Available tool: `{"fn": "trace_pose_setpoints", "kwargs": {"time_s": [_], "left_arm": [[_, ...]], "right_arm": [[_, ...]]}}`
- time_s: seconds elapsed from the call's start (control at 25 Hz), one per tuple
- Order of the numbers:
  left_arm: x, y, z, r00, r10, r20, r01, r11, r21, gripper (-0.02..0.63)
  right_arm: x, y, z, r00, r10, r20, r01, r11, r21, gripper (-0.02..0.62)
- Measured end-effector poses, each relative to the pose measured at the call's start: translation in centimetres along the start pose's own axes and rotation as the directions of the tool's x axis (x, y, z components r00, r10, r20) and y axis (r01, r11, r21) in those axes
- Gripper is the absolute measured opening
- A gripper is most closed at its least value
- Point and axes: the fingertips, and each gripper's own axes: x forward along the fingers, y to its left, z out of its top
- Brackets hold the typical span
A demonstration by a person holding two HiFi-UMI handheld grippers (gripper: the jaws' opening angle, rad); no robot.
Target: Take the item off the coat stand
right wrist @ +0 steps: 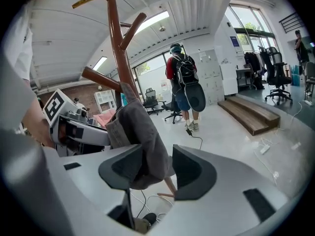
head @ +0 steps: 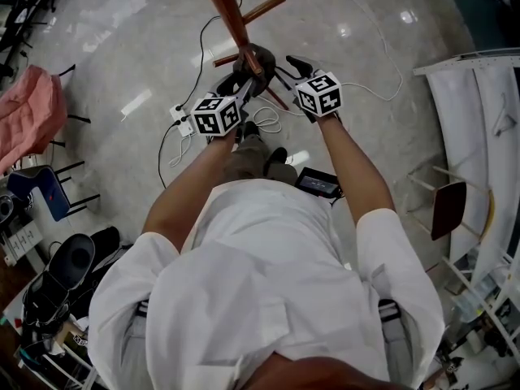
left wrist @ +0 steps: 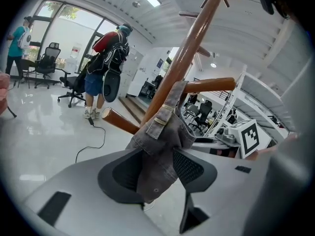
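A grey cloth item with a strap hangs from a peg of the brown wooden coat stand. In the left gripper view it hangs between the pads of my left gripper, whose jaws stand wide. In the right gripper view the same grey item lies against the left pad of my right gripper, with a gap to the right pad. From the head view both grippers, left and right, flank the item at the stand's pole.
Cables and a power strip lie on the shiny floor round the stand's foot. A pink cloth drapes a chair at left, a white rack stands at right. A person with a backpack stands beyond, near wooden steps.
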Motion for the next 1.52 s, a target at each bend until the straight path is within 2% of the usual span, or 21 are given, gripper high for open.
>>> {"fn": "trace_pose_setpoints", "kwargs": {"time_s": [0.2,0.36,0.4,0.52,0.72,0.8,0.88,0.92,0.96,1.08,1.16,1.2,1.24,1.52], "left_arm": [[0.3,0.1,0.3,1.0,0.012,0.011,-0.012,1.0,-0.026,0.195],[0.5,1.1,0.4,0.999,0.032,0.025,-0.031,0.998,-0.058,0.137],[0.4,1.4,0.3,0.999,0.036,0.026,-0.035,0.997,-0.065,0.118],[0.2,1.8,0.1,0.999,0.029,0.029,-0.027,0.996,-0.09,0.084],[-0.6,2.3,0.3,0.998,0.024,0.053,-0.017,0.992,-0.129,0.014],[-1.7,2.4,0.1,0.998,0.02,0.056,-0.013,0.992,-0.128,0.014],[-1.6,2.6,0.2,0.998,0.02,0.054,-0.015,0.997,-0.079,0.032],[-1.2,2.6,0.1,0.999,0.016,0.047,-0.014,0.998,-0.056,0.158],[-0.8,2.5,-0.1,0.999,0.008,0.037,-0.006,0.999,-0.049,0.256],[0.1,2.1,-0.9,1.0,-0.025,0.007,0.025,0.997,-0.074,0.258],[0.6,2.5,-0.8,1.0,-0.013,-0.005,0.012,0.996,-0.085,0.244],[0.9,2.7,-0.5,1.0,-0.004,-0.005,0.004,0.996,-0.092,0.176],[1.1,2.8,-0.3,1.0,0.002,-0.002,-0.002,0.995,-0.1,0.138],[-0.3,2.6,-0.7,1.0,-0.031,0.008,0.031,0.99,-0.14,0.097]], "right_arm": [[1.4,0.7,1.2,0.999,0.038,-0.005,-0.038,0.999,-0.009,0.181],[2.9,0.7,1.5,0.999,0.036,-0.024,-0.037,0.998,-0.046,0.179],[3.1,0.7,1.5,0.999,0.031,-0.027,-0.032,0.998,-0.055,0.173],[3.0,1.2,1.6,0.999,0.03,-0.029,-0.032,0.997,-0.071,0.103],[2.5,1.5,1.4,0.999,0.033,-0.043,-0.035,0.998,-0.046,0.072],[2.2,2.2,1.1,0.998,0.042,-0.044,-0.043,0.999,-0.027,0.066],[2.3,2.1,1.3,0.998,0.046,-0.035,-0.047,0.999,-0.018,0.066],[2.4,1.9,1.5,0.999,0.044,-0.031,-0.045,0.999,-0.014,0.064],[2.4,1.8,1.5,0.999,0.04,-0.029,-0.041,0.999,-0.01,0.064],[2.2,1.8,1.1,0.999,0.024,-0.029,-0.024,1.0,0.009,0.064],[2.2,1.9,1.2,0.999,0.019,-0.031,-0.019,1.0,0.015,0.066],[2.2,1.9,1.2,0.999,0.019,-0.032,-0.018,1.0,0.015,0.064],[2.1,1.8,1.2,0.999,0.017,-0.033,-0.016,1.0,0.014,0.066],[0.9,1.5,1.0,1.0,-0.008,-0.026,0.008,1.0,0.023,0.064]]}}
